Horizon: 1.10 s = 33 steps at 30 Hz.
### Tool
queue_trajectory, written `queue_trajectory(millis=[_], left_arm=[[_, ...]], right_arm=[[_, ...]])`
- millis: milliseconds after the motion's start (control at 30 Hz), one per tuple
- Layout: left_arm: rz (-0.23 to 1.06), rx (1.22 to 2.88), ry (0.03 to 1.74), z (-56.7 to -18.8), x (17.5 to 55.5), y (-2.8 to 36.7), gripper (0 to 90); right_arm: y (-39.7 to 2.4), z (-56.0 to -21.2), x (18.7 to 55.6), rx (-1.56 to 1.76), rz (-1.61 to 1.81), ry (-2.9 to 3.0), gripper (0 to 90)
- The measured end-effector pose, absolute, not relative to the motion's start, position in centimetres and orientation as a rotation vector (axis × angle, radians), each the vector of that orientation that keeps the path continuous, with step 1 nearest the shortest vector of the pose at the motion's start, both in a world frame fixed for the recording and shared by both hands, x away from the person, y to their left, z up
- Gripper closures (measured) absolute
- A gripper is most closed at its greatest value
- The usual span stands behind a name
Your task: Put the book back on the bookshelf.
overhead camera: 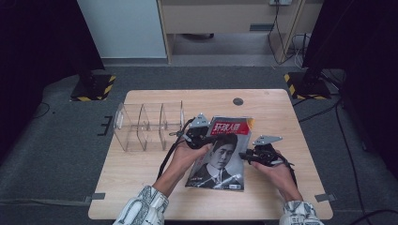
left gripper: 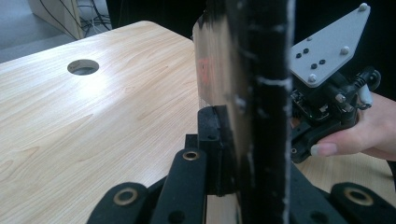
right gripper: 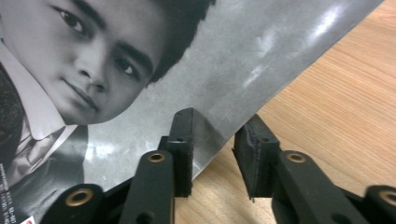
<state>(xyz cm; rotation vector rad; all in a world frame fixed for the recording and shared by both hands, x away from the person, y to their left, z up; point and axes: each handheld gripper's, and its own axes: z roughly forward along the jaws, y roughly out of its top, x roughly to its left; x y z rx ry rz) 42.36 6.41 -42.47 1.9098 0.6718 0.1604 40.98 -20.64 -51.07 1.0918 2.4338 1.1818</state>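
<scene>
A magazine with a black-and-white portrait cover lies on the wooden table, its left side lifted. My left gripper is shut on the magazine's left edge. In the left gripper view that magazine edge stands upright, clamped between the jaws of my left gripper. My right gripper is at the right edge of the magazine. In the right gripper view the magazine corner reaches between the jaws of my right gripper, which stand apart with bare wood showing in the gap. The left gripper view also shows the right gripper in a hand beyond the magazine.
A clear plastic divider rack with several compartments stands on the table's left, just left of the left gripper. A round cable hole sits near the far edge. Bare wood lies to the right and front of the magazine.
</scene>
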Motion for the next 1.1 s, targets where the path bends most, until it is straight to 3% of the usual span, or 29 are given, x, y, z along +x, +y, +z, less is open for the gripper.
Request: queue_trajectory(millis=[167, 467, 1100], left_arm=[[0.16, 1.892, 0.666, -42.3, 42.3, 6.5, 86.1], [0.163, 1.886, 0.668, -42.4, 42.4, 6.6, 86.0], [0.178, 1.856, 0.659, -41.7, 42.6, 7.1, 86.0]], right_arm=[[-20.6, -50.8, 41.0, 1.103, 1.165, 2.408, 77.8], [-20.6, -50.6, 41.0, 1.086, 1.16, 2.392, 81.9], [-21.4, -48.5, 40.6, 1.02, 1.13, 2.336, 84.8]])
